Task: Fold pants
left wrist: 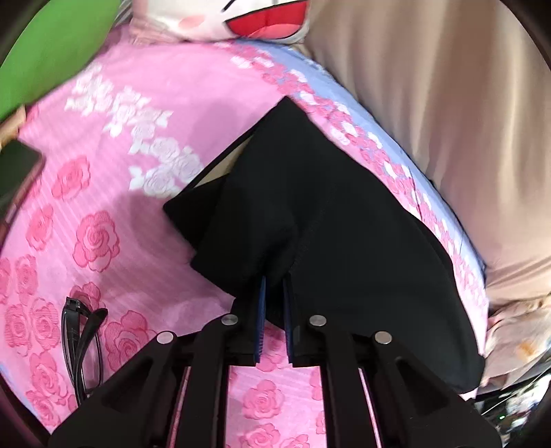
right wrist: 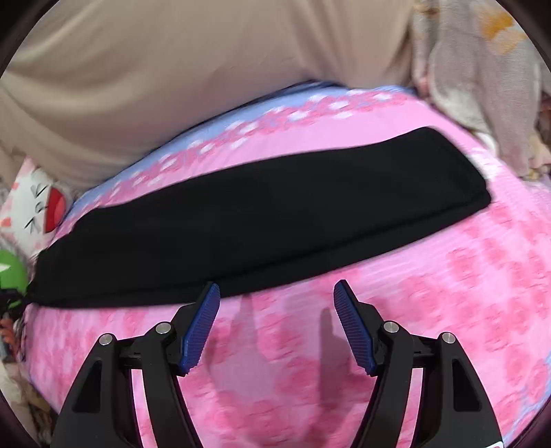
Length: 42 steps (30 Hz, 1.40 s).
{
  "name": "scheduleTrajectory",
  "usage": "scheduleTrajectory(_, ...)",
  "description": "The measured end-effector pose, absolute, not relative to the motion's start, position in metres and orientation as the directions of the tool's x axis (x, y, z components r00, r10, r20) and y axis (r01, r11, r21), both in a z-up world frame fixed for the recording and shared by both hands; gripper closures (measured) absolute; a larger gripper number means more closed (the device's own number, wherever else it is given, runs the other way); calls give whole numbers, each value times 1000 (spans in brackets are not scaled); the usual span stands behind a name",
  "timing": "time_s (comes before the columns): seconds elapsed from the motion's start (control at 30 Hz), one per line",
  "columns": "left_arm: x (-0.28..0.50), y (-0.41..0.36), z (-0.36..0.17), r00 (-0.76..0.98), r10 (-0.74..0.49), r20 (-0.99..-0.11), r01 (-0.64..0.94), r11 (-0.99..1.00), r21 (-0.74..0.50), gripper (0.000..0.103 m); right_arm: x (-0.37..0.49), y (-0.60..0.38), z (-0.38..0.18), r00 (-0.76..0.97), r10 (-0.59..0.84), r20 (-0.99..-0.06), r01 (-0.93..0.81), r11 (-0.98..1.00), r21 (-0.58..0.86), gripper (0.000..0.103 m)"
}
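Black pants [left wrist: 337, 234] lie on a pink rose-patterned bedsheet [left wrist: 113, 179]. My left gripper [left wrist: 273, 282] is shut on a bunched fold of the black fabric near the waist end; the cloth rises into a ridge between its blue pads. In the right wrist view the pants [right wrist: 261, 220] stretch as a long dark band across the sheet [right wrist: 430, 275]. My right gripper [right wrist: 277, 289] stands open just in front of the near edge of the pants, nothing between its blue pads [right wrist: 203, 324].
Black-framed glasses [left wrist: 84, 344] lie on the sheet at the lower left. A dark phone [left wrist: 17, 172] rests at the left edge. A white cartoon cushion [left wrist: 237, 17] and a green object [left wrist: 58, 44] sit at the head. A beige blanket [left wrist: 447, 120] borders the right side.
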<state>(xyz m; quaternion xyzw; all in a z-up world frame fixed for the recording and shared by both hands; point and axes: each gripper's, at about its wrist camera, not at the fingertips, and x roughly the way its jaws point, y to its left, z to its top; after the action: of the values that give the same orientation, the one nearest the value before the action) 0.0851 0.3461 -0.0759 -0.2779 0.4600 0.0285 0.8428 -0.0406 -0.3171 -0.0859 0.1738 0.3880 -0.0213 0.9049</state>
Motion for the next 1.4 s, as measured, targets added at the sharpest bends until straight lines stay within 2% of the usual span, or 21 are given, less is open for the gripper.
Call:
scheduleTrajectory(0.1,89,338,-73,567,-162,-808,-307,868,-390,94,-36,-298,-84,707,210,-676,100,916,390,36)
scheduleTrajectory(0.33,92,344,-75,535,-180,-825,-317,863,-394,94,1,-280,-101,664,408,-627,61,806,589,36)
scheduleTrajectory(0.6,95,339,-74,528,-158,-834,-301,884,-358,92,12,-241,-99,641,386,-663,33,850,526,37)
scheduleTrajectory(0.63,98,337,-75,528,-154,-835,-302,885,-354,92,15,-240,-99,642,387,-662,34,848,529,40)
scheduleTrajectory(0.67,99,337,-75,528,-150,-836,-302,886,-350,92,20,-237,-99,647,388,-657,37,844,535,62)
scheduleTrajectory(0.7,99,336,-74,529,-148,-836,-303,887,-349,93,25,-234,-100,642,391,-659,36,843,536,99)
scheduleTrajectory(0.9,94,340,-72,523,-150,-839,-295,892,-343,92,1,-225,-75,669,347,-657,-3,885,465,98)
scheduleTrajectory(1.0,96,340,-79,511,-133,-849,-297,900,-319,92,3,-224,-101,596,309,-741,20,917,398,98)
scheduleTrajectory(1.03,96,337,-77,510,-117,-852,-298,905,-303,92,2,-227,-105,601,328,-729,21,905,425,98)
scheduleTrajectory(1.07,96,335,-75,510,-107,-853,-300,908,-293,91,-1,-231,-99,606,341,-718,30,893,449,93)
scheduleTrajectory(1.1,95,333,-73,510,-101,-854,-299,910,-287,89,-3,-232,-92,620,321,-716,33,901,432,85)
scheduleTrajectory(1.17,87,326,-64,516,-90,-852,-294,915,-275,87,-10,-230,-76,650,252,-717,35,932,360,79)
scheduleTrajectory(1.3,61,300,-28,580,31,-814,-270,950,-156,89,-18,-224,-48,698,203,-687,2,958,285,78)
scheduleTrajectory(1.37,54,282,-12,616,52,-786,-237,964,-121,85,-13,-212,-37,713,211,-668,-48,966,253,77)
scheduleTrajectory(1.4,56,274,-9,623,32,-782,-214,968,-131,72,-8,-200,-35,711,231,-664,-88,966,241,77)
